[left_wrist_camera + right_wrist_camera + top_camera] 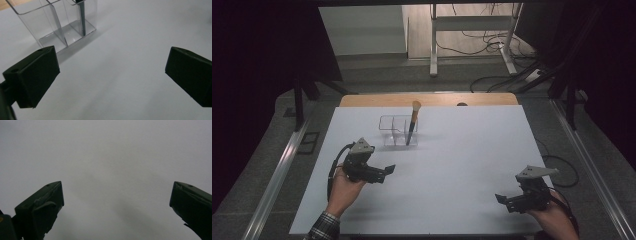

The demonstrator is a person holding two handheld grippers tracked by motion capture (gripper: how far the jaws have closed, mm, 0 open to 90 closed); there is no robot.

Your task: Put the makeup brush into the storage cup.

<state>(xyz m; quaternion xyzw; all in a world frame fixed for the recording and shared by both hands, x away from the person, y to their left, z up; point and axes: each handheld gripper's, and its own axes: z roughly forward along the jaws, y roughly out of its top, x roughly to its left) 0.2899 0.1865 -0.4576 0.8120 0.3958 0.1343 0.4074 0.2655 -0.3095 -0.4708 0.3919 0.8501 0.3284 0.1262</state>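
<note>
Brush (413,121) and clear organizer (394,131) are seen at the far middle of the white tabletop (462,165), just in front of the strip of bare wood at its far edge. The brush is stood in the right-hand compartment of the organizer, handle down and pale bristle head up, leaned slightly so that the head rises above the rim. The compartments to its left are seen through their clear walls.

At the near left, the left tongs (388,171) are held by a hand (343,192) whose checked cuff is seen at the bottom edge of the high view. They are pointed to the right and are kept near the organizer, on its near side, without touching it. In the left gripper view the two black jaws are spread wide over bare white surface, nothing is held between them, and the organizer (60,30) with the dark brush handle (82,20) is seen beyond the left jaw.

At the near right, well apart from the organizer, the right tongs (502,200) are held by the other hand (552,217) and are pointed left. In the right gripper view their jaws are likewise spread wide, and plain white tabletop is seen between them, with nothing gripped.
</note>
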